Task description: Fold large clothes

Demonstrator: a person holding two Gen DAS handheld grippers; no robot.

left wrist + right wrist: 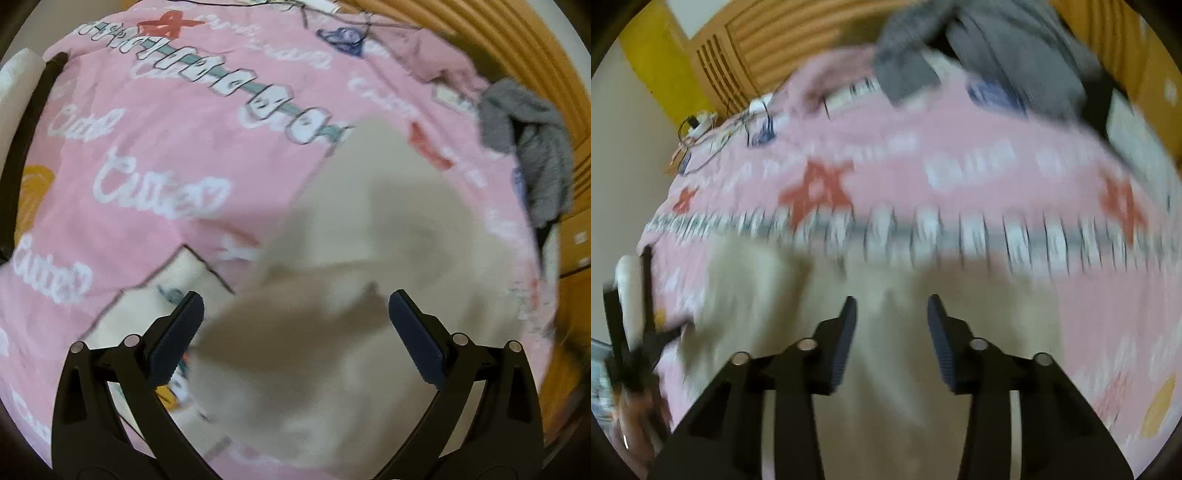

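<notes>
Hovering over the cream garment [369, 229] on the pink bedspread [155, 155], left gripper [295, 328] and right gripper [892, 332] stood spread apart, apparently grasping nothing.

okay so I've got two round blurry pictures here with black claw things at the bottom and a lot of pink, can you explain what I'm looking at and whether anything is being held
The black claws are two-finger grippers that a person holds, one in each hand. Each carries a wide-angle camera looking out along its fingers, hence the round, warped pictures. One picture comes from the left gripper, the other from the right gripper.

Below them is a bed with a pink patterned blanket and a wooden headboard behind. On the blanket lies a cream-coloured garment, the piece to be folded, and farther back a grey garment in a heap.

Both grippers are open above the cream cloth, and neither looks to be holding anything. The blur suggests that both are moving.
</notes>
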